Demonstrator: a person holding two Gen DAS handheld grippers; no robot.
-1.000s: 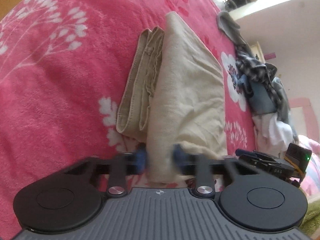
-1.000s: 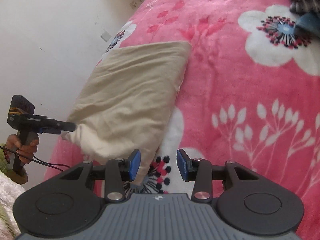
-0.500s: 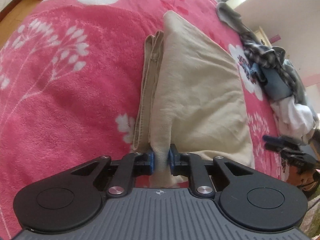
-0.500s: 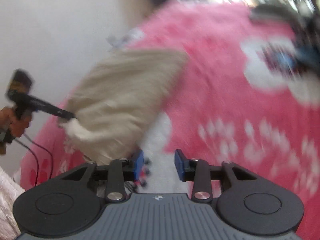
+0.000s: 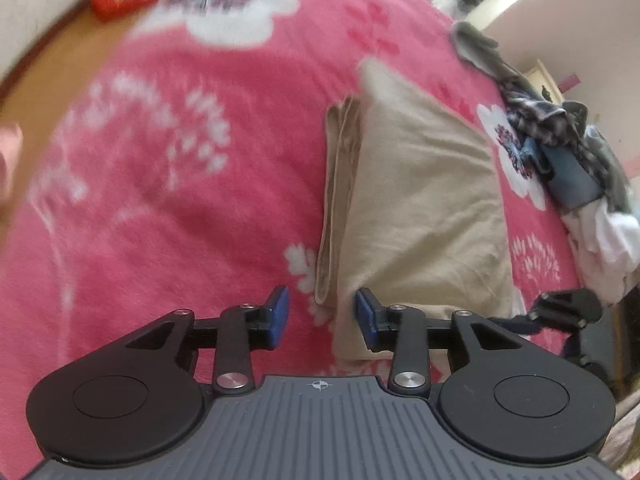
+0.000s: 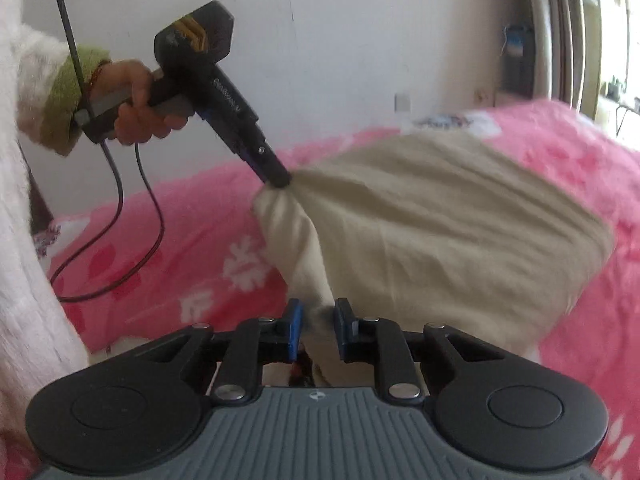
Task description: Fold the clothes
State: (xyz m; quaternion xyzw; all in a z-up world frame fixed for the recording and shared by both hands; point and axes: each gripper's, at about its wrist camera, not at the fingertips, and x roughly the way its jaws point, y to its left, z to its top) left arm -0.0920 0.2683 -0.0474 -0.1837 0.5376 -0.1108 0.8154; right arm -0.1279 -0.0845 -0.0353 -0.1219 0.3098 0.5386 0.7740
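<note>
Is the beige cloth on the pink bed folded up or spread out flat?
Folded. The beige cloth lies doubled on the pink blanket, with stacked layer edges showing along its left side.

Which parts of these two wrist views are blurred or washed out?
Left wrist view: the pink floral blanket smears toward the left edge, while the beige garment and left gripper stay sharp. Right wrist view: the garment's far edge is soft, and the window glares white.
</note>
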